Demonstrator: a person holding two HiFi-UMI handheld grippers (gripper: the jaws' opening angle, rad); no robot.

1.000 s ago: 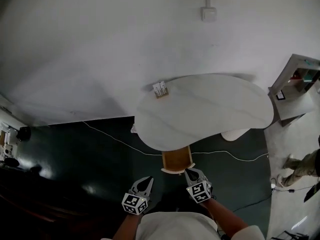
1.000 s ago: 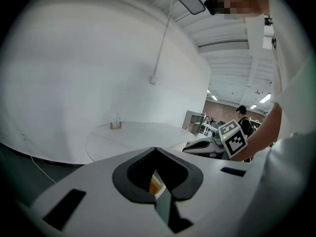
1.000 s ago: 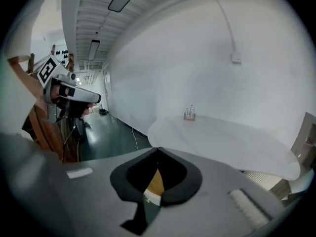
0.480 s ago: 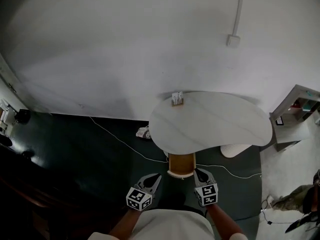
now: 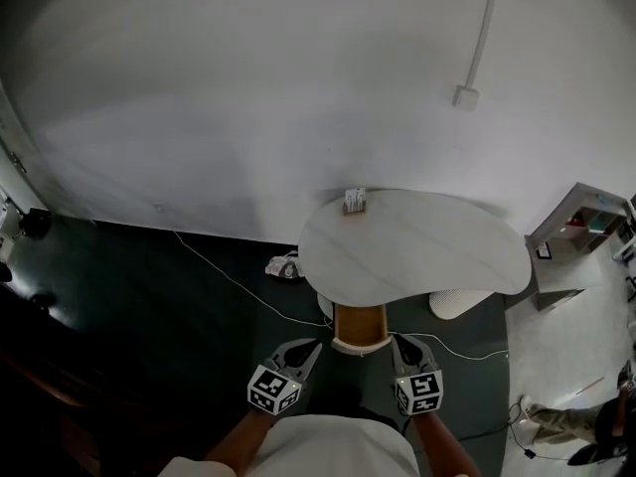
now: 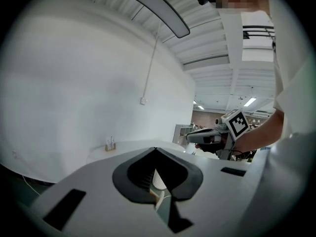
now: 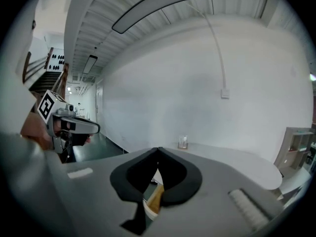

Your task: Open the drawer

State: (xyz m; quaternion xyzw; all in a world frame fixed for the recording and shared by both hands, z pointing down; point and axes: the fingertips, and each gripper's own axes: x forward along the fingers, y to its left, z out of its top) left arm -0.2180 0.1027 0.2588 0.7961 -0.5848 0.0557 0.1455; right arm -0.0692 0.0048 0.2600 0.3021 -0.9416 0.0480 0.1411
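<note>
white worktop (image 5: 417,246) is sitting ahead by the wall. the wooden drawer (image 5: 359,324) is sticking out from under its near edge, looking at least partly open. left gripper (image 5: 309,347) and right gripper (image 5: 401,342) are flanking its front without touching, both pinched closed and empty. for more travel: opening one, catching the front lip, pulling straight back, no skew.

table top (image 5: 417,251): white, faint grey veins
drawer (image 5: 359,324): tan wood, pale front edge
floor (image 5: 149,296): dark green
wall (image 5: 248,97): white
left gripper (image 5: 310,346): grey, black-and-white square markers
right gripper (image 5: 399,342): grey, black-and-white square markers
</note>
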